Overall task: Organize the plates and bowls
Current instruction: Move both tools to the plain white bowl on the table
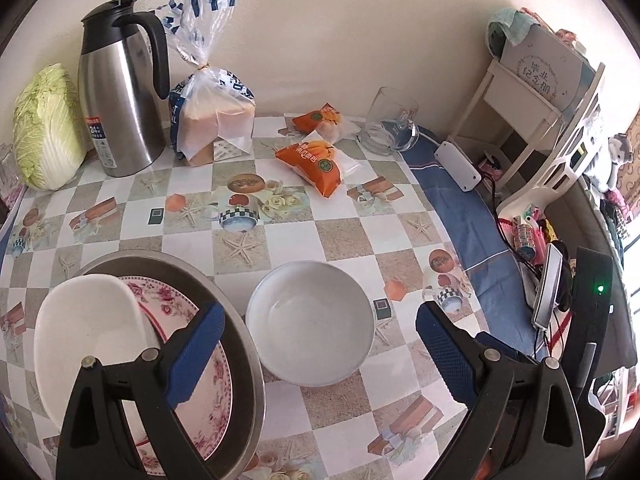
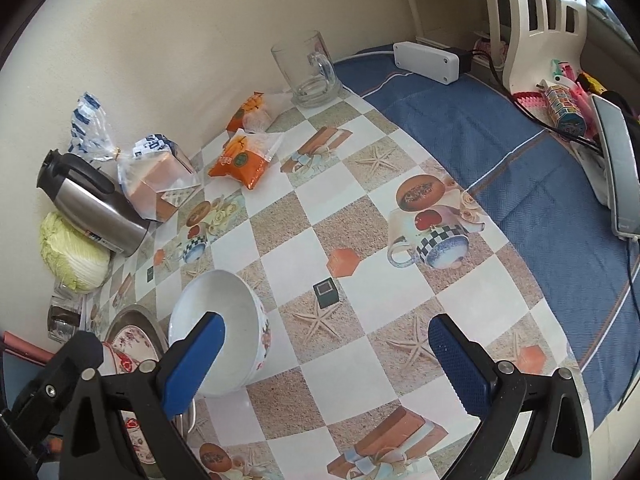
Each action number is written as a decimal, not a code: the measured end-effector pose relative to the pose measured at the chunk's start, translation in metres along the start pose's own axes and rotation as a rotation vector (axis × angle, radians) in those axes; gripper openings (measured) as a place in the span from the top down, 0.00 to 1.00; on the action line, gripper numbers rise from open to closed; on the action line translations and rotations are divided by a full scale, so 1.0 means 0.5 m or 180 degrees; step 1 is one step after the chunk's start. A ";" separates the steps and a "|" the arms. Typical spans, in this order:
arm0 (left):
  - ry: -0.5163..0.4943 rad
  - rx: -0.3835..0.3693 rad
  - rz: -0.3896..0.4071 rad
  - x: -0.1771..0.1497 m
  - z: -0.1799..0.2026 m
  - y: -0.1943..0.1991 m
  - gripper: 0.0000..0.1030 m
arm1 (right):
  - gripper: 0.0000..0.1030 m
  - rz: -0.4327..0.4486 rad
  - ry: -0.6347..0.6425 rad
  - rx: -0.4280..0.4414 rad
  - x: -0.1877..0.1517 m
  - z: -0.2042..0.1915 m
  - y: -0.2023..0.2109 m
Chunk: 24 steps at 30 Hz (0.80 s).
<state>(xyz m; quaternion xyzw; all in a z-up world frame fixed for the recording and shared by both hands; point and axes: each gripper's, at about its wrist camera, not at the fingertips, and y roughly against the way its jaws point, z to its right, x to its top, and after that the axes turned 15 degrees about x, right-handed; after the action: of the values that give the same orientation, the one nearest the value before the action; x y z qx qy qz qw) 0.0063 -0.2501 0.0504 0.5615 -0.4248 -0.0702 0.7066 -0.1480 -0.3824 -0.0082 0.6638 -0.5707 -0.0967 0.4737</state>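
Bowl (image 1: pixel 310 322) unmarked; steel flask (image 1: pixel 116 96) label reads "24".

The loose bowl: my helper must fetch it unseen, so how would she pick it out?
On the checkered tablecloth, look just right of the round metal tray holding a floral plate and a white dish. The bowl stands alone on the cloth, upright and empty, plain white inside with flowers outside.

Glossy white bowl (image 1: pixel 310 324), brushed metal basin (image 1: pixel 244 344), shiny steel jug (image 1: pixel 116 100), clear glass mug (image 1: pixel 390 122)
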 end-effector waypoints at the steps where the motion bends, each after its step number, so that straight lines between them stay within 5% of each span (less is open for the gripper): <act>1: -0.0024 0.0032 -0.0010 0.003 0.003 -0.008 0.06 | 0.00 -0.0029 -0.0002 -0.0011 -0.001 0.002 -0.007; 19: -0.0163 0.0405 -0.0129 0.030 0.020 -0.104 0.06 | 0.01 -0.0456 0.0185 -0.0247 -0.019 -0.009 -0.136; 24: -0.0179 0.0404 -0.0095 0.033 0.021 -0.106 0.08 | 0.09 -0.0405 0.0238 -0.0286 -0.018 -0.016 -0.145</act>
<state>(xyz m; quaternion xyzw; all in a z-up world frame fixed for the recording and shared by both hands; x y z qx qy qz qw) 0.0293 -0.2865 0.0141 0.6092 -0.4397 -0.0693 0.6563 -0.0971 -0.3778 -0.0611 0.6799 -0.5044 -0.1273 0.5168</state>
